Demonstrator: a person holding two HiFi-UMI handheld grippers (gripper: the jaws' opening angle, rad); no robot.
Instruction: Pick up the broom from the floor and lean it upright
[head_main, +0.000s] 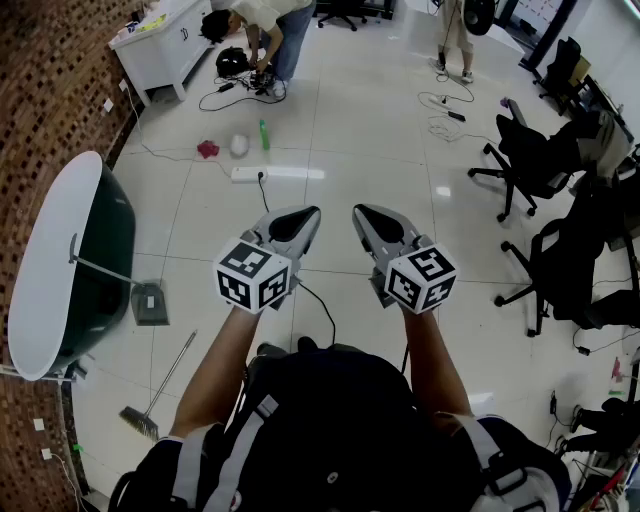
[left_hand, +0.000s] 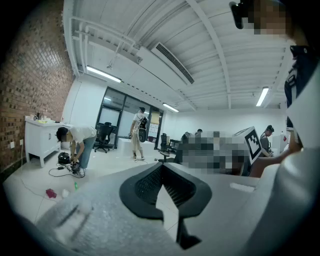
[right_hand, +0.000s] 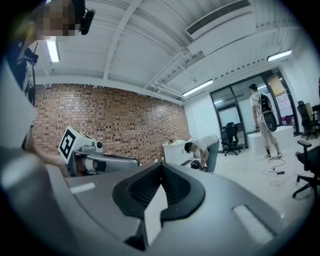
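Task not begun; broom (head_main: 172, 371) lies flat on floor, lower left, beside round table (head_main: 50, 260); left gripper (head_main: 303, 216) and right gripper (head_main: 364, 214) both closed, empty, level, well apart from it; pickup, leaning remain.

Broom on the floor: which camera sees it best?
The head view: the broom lies whole on the floor at lower left. Both gripper views point elsewhere and show none of it.

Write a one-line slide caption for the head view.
Left gripper and right gripper, shut and empty; broom lying on the floor.
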